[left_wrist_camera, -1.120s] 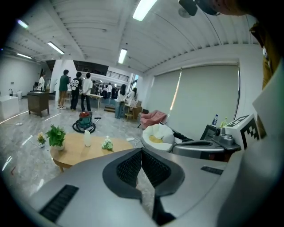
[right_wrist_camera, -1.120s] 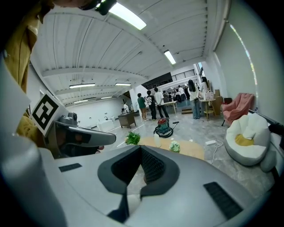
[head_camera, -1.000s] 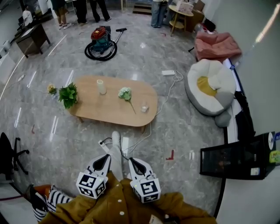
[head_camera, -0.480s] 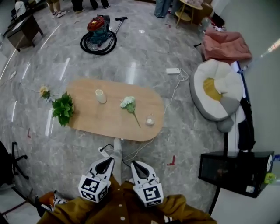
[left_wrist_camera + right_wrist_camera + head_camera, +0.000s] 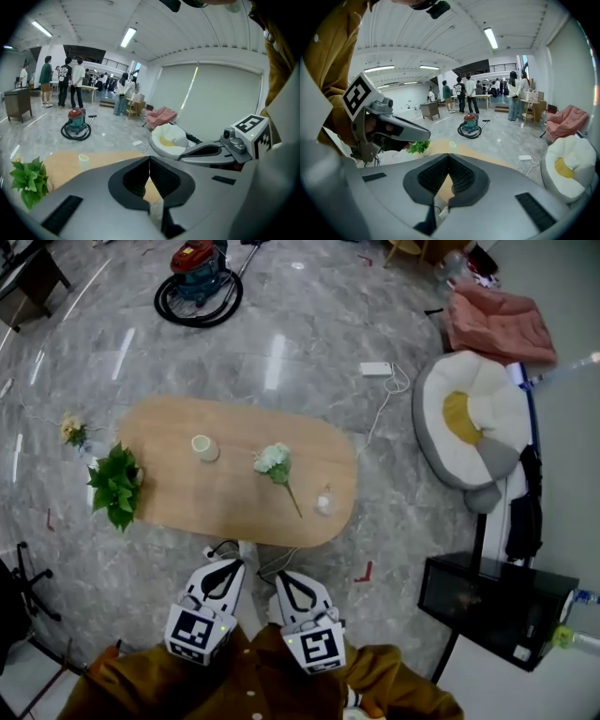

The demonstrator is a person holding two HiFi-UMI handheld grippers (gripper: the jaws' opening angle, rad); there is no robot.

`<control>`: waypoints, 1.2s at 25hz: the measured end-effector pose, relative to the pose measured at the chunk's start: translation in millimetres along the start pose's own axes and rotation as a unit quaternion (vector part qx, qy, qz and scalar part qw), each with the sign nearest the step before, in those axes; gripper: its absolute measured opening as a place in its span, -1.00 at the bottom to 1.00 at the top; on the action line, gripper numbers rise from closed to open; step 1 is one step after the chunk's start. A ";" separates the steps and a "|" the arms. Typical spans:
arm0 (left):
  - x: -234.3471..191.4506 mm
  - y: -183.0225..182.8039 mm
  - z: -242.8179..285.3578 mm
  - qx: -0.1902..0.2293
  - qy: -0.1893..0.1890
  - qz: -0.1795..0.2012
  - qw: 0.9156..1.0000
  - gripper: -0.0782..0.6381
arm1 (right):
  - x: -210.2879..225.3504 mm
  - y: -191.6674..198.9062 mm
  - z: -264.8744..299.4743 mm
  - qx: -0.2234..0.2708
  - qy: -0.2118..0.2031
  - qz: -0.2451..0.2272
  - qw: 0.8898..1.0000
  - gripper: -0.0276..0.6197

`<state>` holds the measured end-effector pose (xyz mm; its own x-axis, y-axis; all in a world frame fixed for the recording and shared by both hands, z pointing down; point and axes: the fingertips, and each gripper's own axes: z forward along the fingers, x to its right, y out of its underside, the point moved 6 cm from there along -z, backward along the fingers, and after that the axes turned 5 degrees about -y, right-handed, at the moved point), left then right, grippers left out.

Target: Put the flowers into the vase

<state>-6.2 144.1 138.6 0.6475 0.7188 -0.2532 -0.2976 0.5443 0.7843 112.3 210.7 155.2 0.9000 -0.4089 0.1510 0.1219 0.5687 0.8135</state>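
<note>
A white flower (image 5: 273, 460) with a long stem lies near the middle of the oval wooden table (image 5: 178, 498). The small cream vase (image 5: 202, 447) stands upright to its left, apart from it; it also shows as the vase (image 5: 83, 158) and the vase rim (image 5: 452, 144). My left gripper (image 5: 228, 564) and right gripper (image 5: 284, 576) hang side by side short of the table's near edge, over the floor. Both point toward the table. The left gripper (image 5: 149, 161) is shut with nothing in it, and so is the right gripper (image 5: 449, 157).
A green leafy plant (image 5: 116, 487) sits at the table's left end, a small glass (image 5: 324, 502) near its right end. A yellow flower (image 5: 71, 430) lies on the floor to the left. A vacuum cleaner (image 5: 194, 277), beanbag (image 5: 469, 427), black cabinet (image 5: 483, 601) and floor cables (image 5: 272, 563) surround the table.
The person has walked toward the table, so it sits lower and nearer in the head view. Both grippers came forward with them, still shut and side by side.
</note>
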 end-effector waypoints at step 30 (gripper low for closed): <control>-69.6 143.9 216.4 -0.068 -0.056 -0.113 0.990 -0.76 | 164.7 167.6 208.6 -0.127 0.043 0.097 0.986 -0.80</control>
<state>57.8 78.8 391.6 0.7803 0.5230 -0.3429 -0.2227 0.7447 0.6291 193.6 89.9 433.6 0.9478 -0.2180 0.2326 0.0347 0.7958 0.6046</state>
